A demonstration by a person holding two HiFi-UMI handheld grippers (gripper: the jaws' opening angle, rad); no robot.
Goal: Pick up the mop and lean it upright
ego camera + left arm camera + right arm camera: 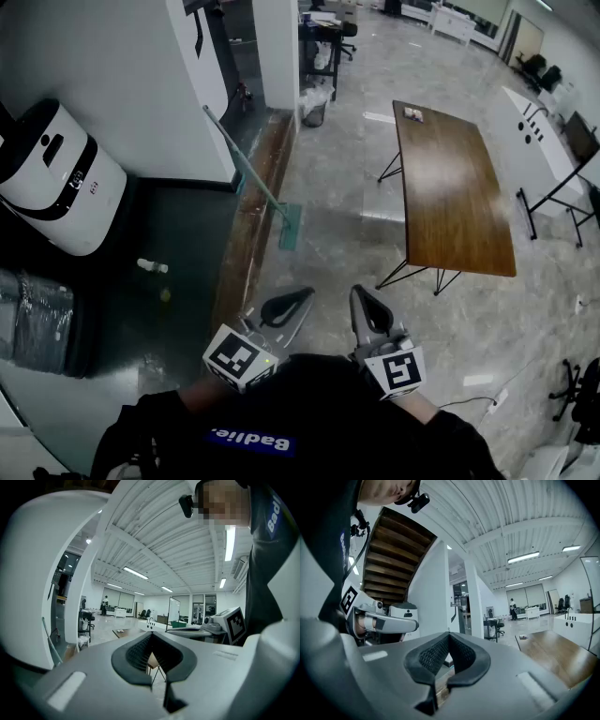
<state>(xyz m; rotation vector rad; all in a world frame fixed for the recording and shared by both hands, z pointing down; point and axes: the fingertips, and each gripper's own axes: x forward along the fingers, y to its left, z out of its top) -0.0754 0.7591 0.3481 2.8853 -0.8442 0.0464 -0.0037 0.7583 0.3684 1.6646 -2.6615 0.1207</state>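
Mop [246, 161], one: slanted, head on the floor [342, 248] and handle against the white wall [141, 84], well ahead of left gripper [298, 298] and right gripper [362, 298], both level, jaws closed on nothing, seemingly idle.

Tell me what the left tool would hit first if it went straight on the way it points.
Probably the wooden table: its near black legs show straight past the shut left tool's tips. The mop lies left of that line. Depth is uncertain.
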